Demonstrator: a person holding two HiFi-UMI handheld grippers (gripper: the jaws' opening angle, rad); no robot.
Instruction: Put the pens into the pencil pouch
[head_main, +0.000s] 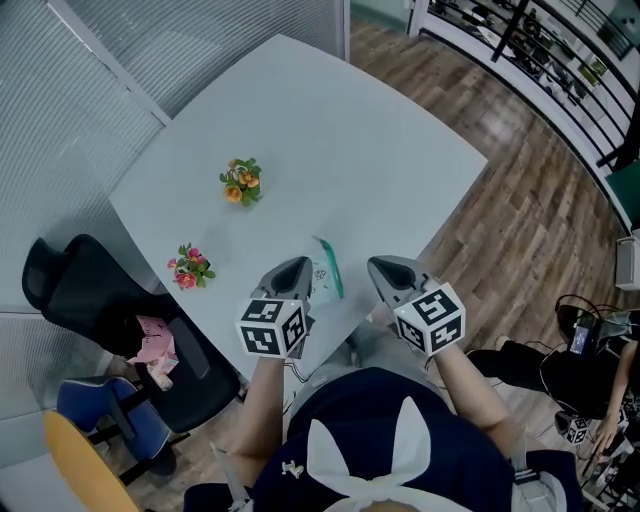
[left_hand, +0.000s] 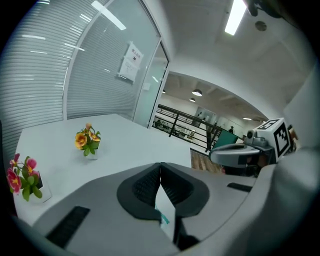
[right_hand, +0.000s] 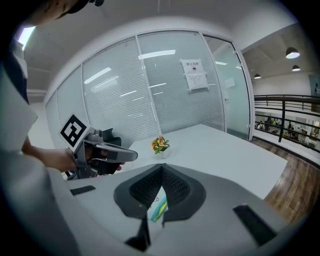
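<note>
From the head view, the pencil pouch (head_main: 326, 275) showed at the white table's (head_main: 330, 150) near edge, between the left gripper (head_main: 293, 268) and the right gripper (head_main: 385, 268). In the left gripper view, that gripper's jaws were closed tip to tip, the pouch visible through the gap beneath them. The right gripper view showed the same: jaws together, pouch glimpsed below.

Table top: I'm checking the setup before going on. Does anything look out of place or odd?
Nothing looks spilled, tipped or damaged. The orange flowers and pink flowers stand upright on the table, and the pencil pouch sits by its near edge. One oddity: no pen shows in any view.
</note>
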